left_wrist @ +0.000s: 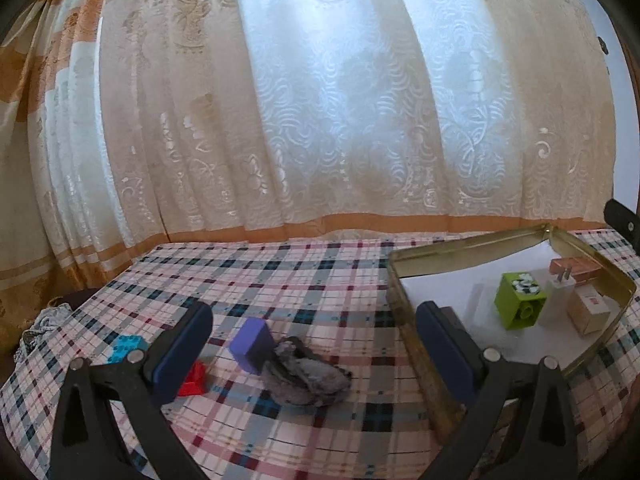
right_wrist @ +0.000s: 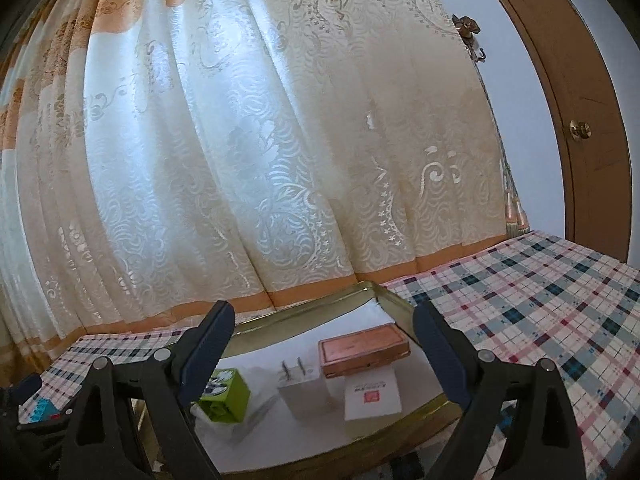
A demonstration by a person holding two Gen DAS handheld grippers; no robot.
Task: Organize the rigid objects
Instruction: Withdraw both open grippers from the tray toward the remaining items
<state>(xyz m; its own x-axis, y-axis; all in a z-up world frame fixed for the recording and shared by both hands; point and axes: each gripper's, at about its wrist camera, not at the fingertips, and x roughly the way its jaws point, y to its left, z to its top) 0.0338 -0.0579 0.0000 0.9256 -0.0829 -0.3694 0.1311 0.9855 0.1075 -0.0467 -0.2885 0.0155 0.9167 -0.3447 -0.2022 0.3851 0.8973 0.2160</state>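
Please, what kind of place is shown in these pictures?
Probably a room in a home: long cream patterned curtains hang behind a table with a plaid cloth, and a brown wooden door with a brass knob stands nearby.

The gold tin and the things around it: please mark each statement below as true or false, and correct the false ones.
1. The green block stands inside the gold tin. True.
2. The purple block is inside the tin. False: it lies on the checked tablecloth, beside a grey cloth.
3. The right gripper is shut on the white charger. False: its jaws are open and hold nothing.
4. The left gripper is open and empty. True.
5. A copper-coloured box lies in the tin. True.
6. The red piece sits in the tin. False: it is on the tablecloth.
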